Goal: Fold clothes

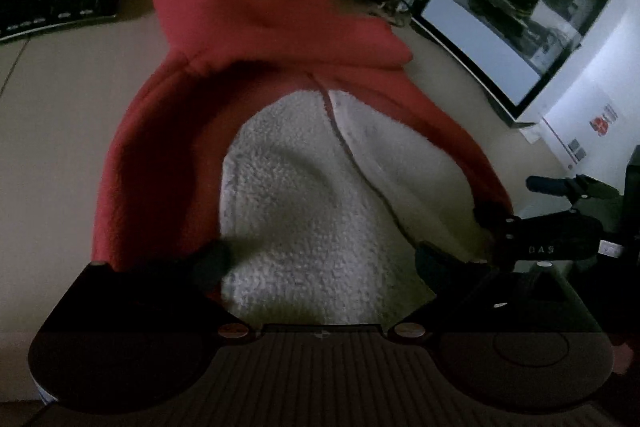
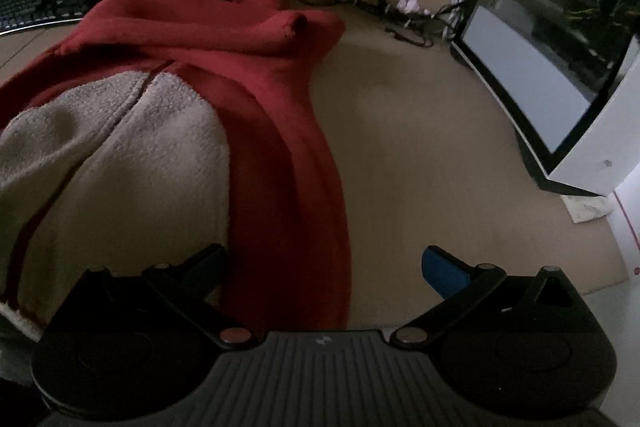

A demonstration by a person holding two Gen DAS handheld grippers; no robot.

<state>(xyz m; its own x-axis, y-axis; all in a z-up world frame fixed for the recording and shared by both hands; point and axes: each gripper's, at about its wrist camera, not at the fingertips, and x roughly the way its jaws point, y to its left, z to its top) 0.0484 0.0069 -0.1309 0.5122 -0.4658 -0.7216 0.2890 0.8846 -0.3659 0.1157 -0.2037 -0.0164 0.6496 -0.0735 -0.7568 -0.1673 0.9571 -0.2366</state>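
Red hoodie (image 1: 256,39), fleece lining up, lies flat on tabletop (image 2: 440,147). My left claw (image 1: 320,259) and right claw (image 2: 324,267) both spread wide, gripping nothing, at the hem. I'd pinch each hem corner deep, then lift evenly toward the hood.

White letters "DAS" on the right claw (image 1: 536,249), nothing else legible

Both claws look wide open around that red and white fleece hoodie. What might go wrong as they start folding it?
The hoodie is thick, so the open left gripper may pinch only one layer and fold it crooked. The right gripper straddles just the red sleeve, which could slip free. Swinging cloth may snag the cables beside the monitor.
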